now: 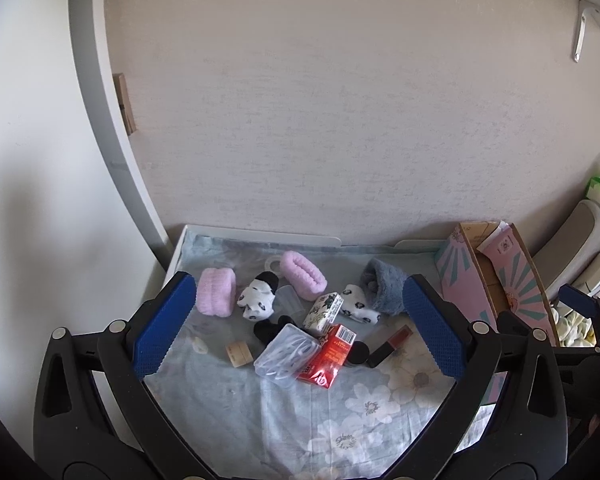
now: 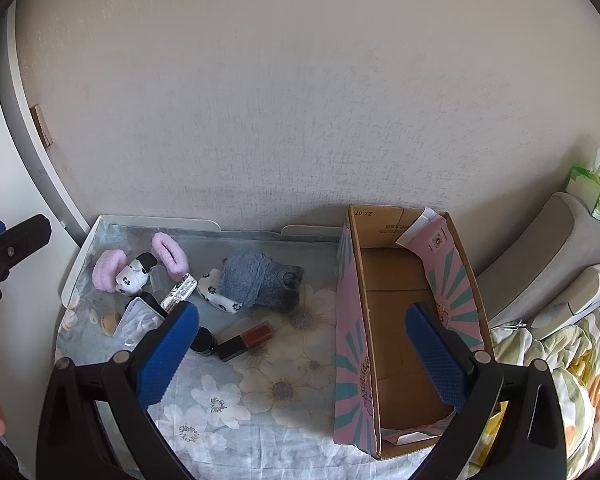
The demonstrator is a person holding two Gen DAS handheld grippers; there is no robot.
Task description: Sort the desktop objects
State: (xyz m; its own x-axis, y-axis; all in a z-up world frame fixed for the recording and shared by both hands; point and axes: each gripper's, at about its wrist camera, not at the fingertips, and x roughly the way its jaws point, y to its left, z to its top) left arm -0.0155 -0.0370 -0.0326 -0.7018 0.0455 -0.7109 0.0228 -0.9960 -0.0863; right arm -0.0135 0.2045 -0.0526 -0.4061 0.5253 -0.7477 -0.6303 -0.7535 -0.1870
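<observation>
Clutter is seen heaped on a table [image 1: 236,408] covered by a floral blue cloth; the left claw [image 1: 300,320] is held spread wide above it, gripping nothing, with the pile framed between its blue pads [image 1: 162,326]; the right claw [image 2: 300,356] is likewise held released and empty, its right pad over the cardboard box [image 2: 400,280]. At the pile's centre a clear plastic case [image 1: 286,354] is laid partly over a red packet [image 1: 332,356]; a floral-print box [image 1: 323,310] is set just behind them; a dark lipstick [image 1: 390,342] lies beside a black round jar [image 1: 358,354]; a small tan cylinder [image 1: 239,353] sits to the left. Further back, 2 pink fuzzy bands [image 1: 217,292] [image 1: 303,275] are seen, with a black-and-white spotted sock [image 1: 258,294] between them, a second spotted sock [image 1: 358,306] touching a grey fleece piece [image 1: 384,284]. The box stands open at the table's right edge; only a paper slip is seen inside, at its far corner.
</observation>
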